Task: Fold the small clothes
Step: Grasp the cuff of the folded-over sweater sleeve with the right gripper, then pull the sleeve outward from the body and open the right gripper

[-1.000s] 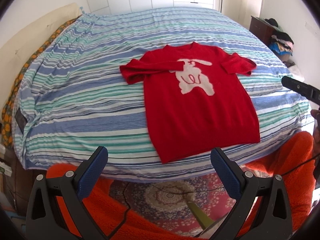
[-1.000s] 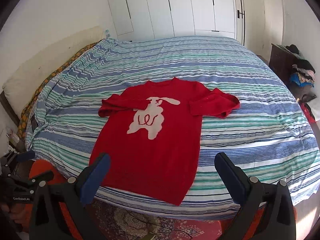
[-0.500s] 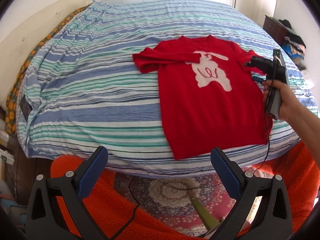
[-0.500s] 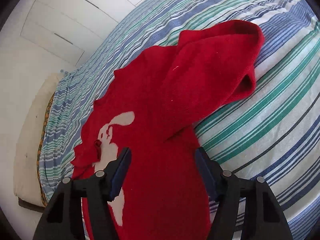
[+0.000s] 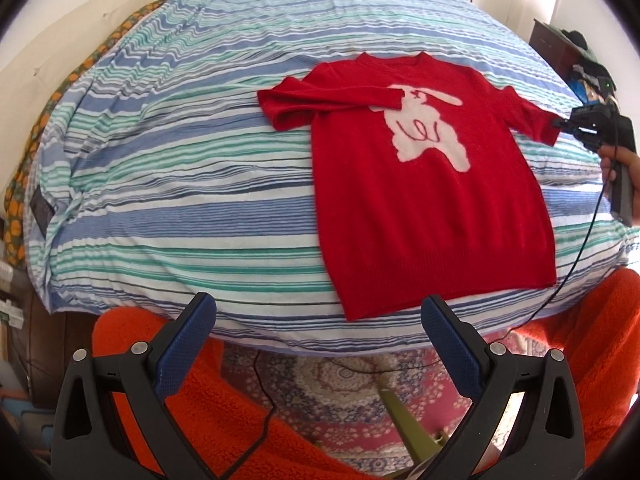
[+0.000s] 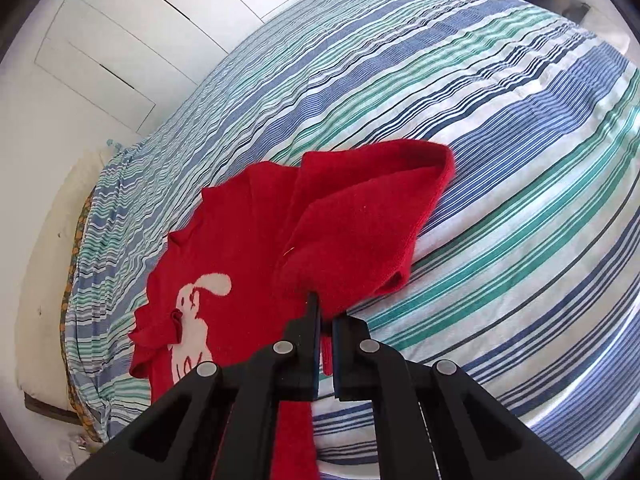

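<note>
A small red sweater [image 5: 424, 200] with a pale rabbit on the chest lies flat on the striped bed [image 5: 180, 168], neck away from me. Its left sleeve [image 5: 320, 104] is folded across the chest. My right gripper [image 6: 326, 316] is shut on the end of the right sleeve [image 6: 360, 240]; in the left wrist view it [image 5: 560, 123] pinches that sleeve at the sweater's right edge. My left gripper [image 5: 316, 344] is open and empty, held off the near edge of the bed, below the sweater's hem.
An orange fleece [image 5: 224, 412] and a patterned rug [image 5: 360, 384] lie below the bed's near edge. A dark dresser with piled clothes [image 5: 576, 52] stands at the far right. White wardrobe doors [image 6: 120, 48] are behind the bed. A black cable [image 5: 576, 256] hangs from the right gripper.
My right gripper has closed on the end of the right sleeve, which it hovered over half a second ago. My left gripper has drifted slightly left and stays open.
</note>
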{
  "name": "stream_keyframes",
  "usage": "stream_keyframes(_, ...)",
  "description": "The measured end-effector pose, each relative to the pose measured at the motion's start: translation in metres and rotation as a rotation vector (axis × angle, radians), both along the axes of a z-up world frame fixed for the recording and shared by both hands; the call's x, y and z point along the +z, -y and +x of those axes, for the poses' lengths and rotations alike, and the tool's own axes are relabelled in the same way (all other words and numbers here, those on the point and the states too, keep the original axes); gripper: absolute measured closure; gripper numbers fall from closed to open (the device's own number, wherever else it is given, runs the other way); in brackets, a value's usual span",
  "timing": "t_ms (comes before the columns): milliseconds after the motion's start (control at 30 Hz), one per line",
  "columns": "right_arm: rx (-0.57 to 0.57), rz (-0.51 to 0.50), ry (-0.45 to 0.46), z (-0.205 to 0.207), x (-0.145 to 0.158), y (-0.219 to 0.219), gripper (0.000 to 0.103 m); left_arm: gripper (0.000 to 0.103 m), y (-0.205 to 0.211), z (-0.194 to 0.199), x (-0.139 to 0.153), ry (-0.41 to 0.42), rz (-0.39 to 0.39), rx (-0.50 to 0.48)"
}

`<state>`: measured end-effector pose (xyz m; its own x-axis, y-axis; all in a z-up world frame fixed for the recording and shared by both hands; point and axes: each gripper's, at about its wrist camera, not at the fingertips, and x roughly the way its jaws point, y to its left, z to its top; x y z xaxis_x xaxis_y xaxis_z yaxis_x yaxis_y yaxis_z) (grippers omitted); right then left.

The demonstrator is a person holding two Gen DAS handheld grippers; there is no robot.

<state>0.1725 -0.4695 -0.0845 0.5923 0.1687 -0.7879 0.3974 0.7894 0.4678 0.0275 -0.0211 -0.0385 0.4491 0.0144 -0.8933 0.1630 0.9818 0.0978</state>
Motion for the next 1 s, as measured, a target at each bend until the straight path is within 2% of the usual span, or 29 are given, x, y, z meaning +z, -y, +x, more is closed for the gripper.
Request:
stream_keyframes(67,0.079,-0.077,-0.065,-0.005,0.017,0.028,0.099,0.001,0.004,0.0,0.0,0.004,0.006,-0.012)
stream_keyframes(167,0.153,-0.286,-0.224,-0.004,0.031,0.075,0.098,0.001,0.011,0.001,0.0,0.001,0.005,-0.027)
stream_keyframes(200,0.152,-0.365,-0.275,-0.003,0.031,0.09,0.095,0.001,0.015,0.001,-0.001,-0.002,0.007,-0.034)
stream_keyframes(233,0.128,-0.451,-0.313,-0.007,0.03,0.109,0.09,0.001,0.019,0.001,0.0,-0.002,0.011,-0.041)
stream_keyframes(267,0.093,-0.497,-0.329,-0.01,0.029,0.127,0.073,0.001,0.023,0.001,0.001,0.003,0.017,-0.048)
stream_keyframes(300,0.053,-0.488,-0.326,-0.016,0.026,0.142,0.058,0.001,0.026,-0.001,0.004,0.012,0.022,-0.054)
stream_keyframes(333,0.0,-0.431,-0.307,-0.026,0.024,0.159,0.054,0.001,0.028,-0.002,0.007,0.023,0.027,-0.059)
stream_keyframes(433,-0.175,-0.152,-0.191,-0.061,0.011,0.189,0.054,0.001,0.032,-0.003,0.009,0.028,0.044,-0.058)
stream_keyframes(533,-0.293,0.111,-0.115,-0.096,-0.02,0.196,0.054,0.001,0.034,0.0,0.004,-0.001,0.045,-0.061)
stream_keyframes(600,-0.322,0.195,-0.095,-0.107,-0.04,0.198,0.054,0.001,0.039,0.003,0.002,-0.016,0.048,-0.073)
stream_keyframes(667,-0.368,0.236,-0.052,-0.113,-0.056,0.202,0.054,0.001,0.045,0.004,0.003,-0.015,0.052,-0.089)
stream_keyframes(800,-0.516,0.364,0.119,-0.121,-0.078,0.22,0.054,0.001,0.056,0.005,0.005,-0.013,0.056,-0.092)
stream_keyframes(833,-0.52,0.37,0.131,-0.119,-0.079,0.222,0.058,0.001,0.057,0.005,0.005,-0.017,0.053,-0.089)
stream_keyframes(867,-0.492,0.321,0.104,-0.112,-0.075,0.223,0.089,0.001,0.057,0.005,0.006,-0.018,0.052,-0.084)
stream_keyframes(900,-0.44,0.229,0.066,-0.104,-0.065,0.222,0.096,0.001,0.057,0.004,0.006,-0.015,0.054,-0.08)
stream_keyframes(967,-0.373,0.052,0.033,-0.097,-0.041,0.219,0.096,0.001,0.053,0.003,0.007,-0.007,0.066,-0.068)
stream_keyframes(1000,-0.381,-0.036,-0.016,-0.099,-0.035,0.219,0.096,0.001,0.052,0.003,0.005,-0.009,0.069,-0.061)
